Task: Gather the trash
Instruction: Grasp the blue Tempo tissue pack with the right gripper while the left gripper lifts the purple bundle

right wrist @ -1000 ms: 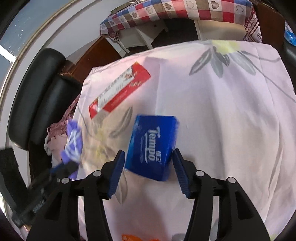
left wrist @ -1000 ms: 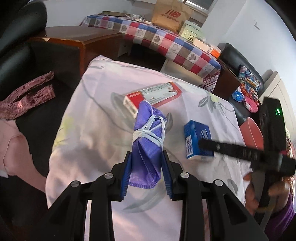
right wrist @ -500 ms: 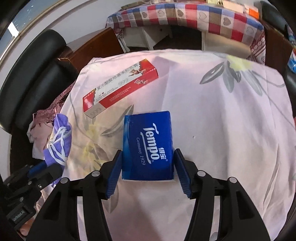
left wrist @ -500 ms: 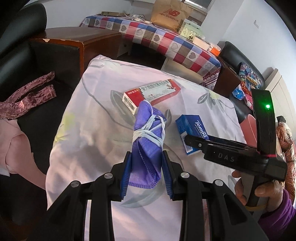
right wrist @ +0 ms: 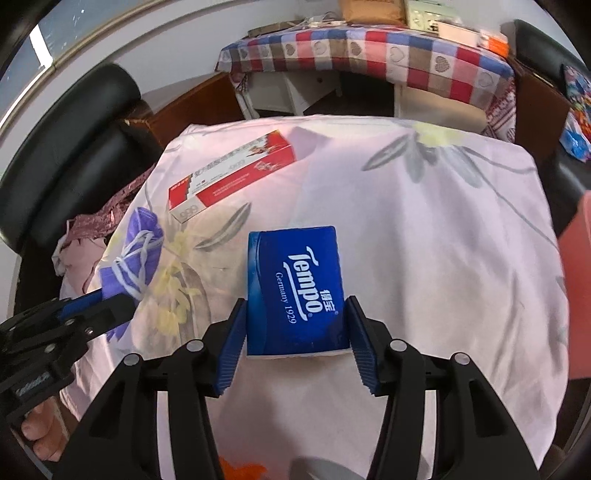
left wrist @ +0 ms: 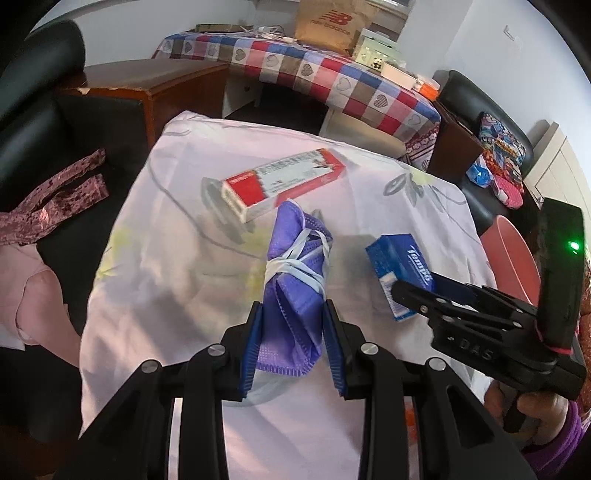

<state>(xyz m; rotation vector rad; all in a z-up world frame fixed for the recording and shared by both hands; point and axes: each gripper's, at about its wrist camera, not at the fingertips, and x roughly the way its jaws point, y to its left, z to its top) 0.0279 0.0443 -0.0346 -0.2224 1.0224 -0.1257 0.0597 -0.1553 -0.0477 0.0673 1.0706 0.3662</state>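
two grippers work over one table draped in a pale floral cloth (left wrist: 155,258), and three pieces of trash are in sight: one purple face mask (left wrist: 295,280), one blue tempo tissue pack (right wrist: 297,291) and one red-and-white carton (left wrist: 284,182). the left gripper (left wrist: 293,343) is clamped on the face mask, its blue pads pressing both sides of the folded bundle, which is wrapped in its own white ear loops and stands up out of the jaws near the cloth's middle. the right gripper (right wrist: 295,343) has the tissue pack between its two blue pads, which touch the pack's long sides; its jaws are closing on the pack, toward the cloth's right edge in the left wrist view. the carton lies flat and free on the cloth toward the far edge, apart from both grippers. beyond the far edge stands one table with a checked cloth (left wrist: 332,81) carrying one brown paper bag (left wrist: 332,26). one pink bin (left wrist: 509,258) sits past the right edge
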